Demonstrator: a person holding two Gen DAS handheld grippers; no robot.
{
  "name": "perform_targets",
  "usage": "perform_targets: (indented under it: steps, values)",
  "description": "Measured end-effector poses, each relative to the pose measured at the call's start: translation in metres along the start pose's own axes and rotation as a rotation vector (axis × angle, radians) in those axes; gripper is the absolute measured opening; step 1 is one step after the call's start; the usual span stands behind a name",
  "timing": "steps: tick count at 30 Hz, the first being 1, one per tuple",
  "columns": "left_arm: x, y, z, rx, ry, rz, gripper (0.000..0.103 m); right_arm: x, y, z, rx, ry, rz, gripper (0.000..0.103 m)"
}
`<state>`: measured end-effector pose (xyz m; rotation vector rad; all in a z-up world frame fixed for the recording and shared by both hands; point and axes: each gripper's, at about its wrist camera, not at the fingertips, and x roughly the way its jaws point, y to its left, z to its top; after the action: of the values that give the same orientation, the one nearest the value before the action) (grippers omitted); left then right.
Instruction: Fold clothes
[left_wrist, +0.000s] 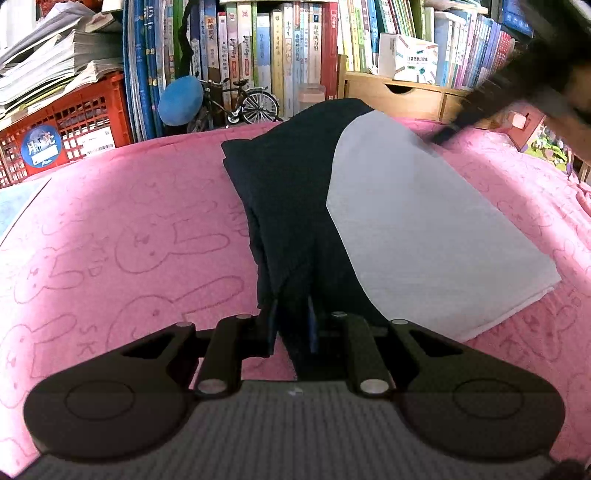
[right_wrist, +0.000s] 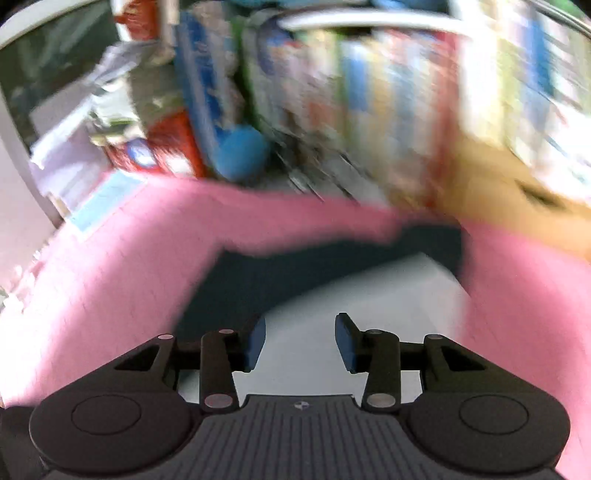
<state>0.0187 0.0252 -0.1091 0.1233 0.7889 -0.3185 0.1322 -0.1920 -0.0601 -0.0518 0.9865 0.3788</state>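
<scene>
A garment of dark navy (left_wrist: 288, 192) and pale grey (left_wrist: 417, 218) cloth lies on a pink bunny-print blanket (left_wrist: 122, 236). My left gripper (left_wrist: 291, 325) is shut on a raised fold of the navy cloth, which bunches up between its blue pads. In the blurred right wrist view the same garment shows as a navy band (right_wrist: 288, 269) above a grey panel (right_wrist: 369, 295). My right gripper (right_wrist: 300, 341) hangs open over the grey panel with nothing between its fingers. A dark blurred shape at the left wrist view's top right (left_wrist: 524, 77) reaches over the garment's far corner.
Behind the blanket stands a shelf of books (left_wrist: 288, 48), a red crate (left_wrist: 70, 129) topped with stacked papers, a blue ball (left_wrist: 180, 100), a small model bicycle (left_wrist: 243, 103) and a wooden drawer box (left_wrist: 399, 96). Pink blanket spreads wide to the garment's left.
</scene>
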Motion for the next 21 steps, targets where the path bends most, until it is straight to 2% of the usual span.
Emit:
perform_targets:
  steps: [6,10,12,13,14,16,18,20,21]
  values:
    - [0.002,-0.001,0.003,0.03,0.029,0.006,0.02,-0.041,-0.035,-0.098,0.067,0.214,-0.096,0.043]
    - [0.003,-0.003,0.008,0.039,0.066,0.021,0.022,-0.046,-0.052,-0.142,0.104,0.287,-0.183,0.043]
    - [0.003,-0.002,0.013,0.015,0.099,0.042,0.029,-0.058,-0.059,-0.152,0.153,0.259,-0.163,0.042]
    - [0.003,-0.001,0.014,-0.001,0.111,0.063,0.041,-0.063,-0.059,-0.154,0.165,0.232,-0.145,0.042]
    - [0.003,0.001,0.015,-0.018,0.124,0.086,0.046,-0.068,-0.057,-0.154,0.169,0.201,-0.123,0.043]
    - [0.003,0.008,0.014,-0.073,0.146,0.081,0.046,-0.075,-0.05,-0.155,0.152,0.144,-0.083,0.055]
    - [0.004,0.009,0.015,-0.112,0.16,0.087,0.047,-0.071,-0.032,-0.156,0.053,0.107,-0.057,0.059]
    - [0.004,0.007,0.016,-0.116,0.168,0.102,0.048,-0.061,-0.007,-0.162,-0.076,0.08,-0.049,0.056]
    - [0.005,0.005,0.016,-0.113,0.172,0.109,0.048,-0.058,0.001,-0.165,-0.105,0.064,-0.07,0.049]
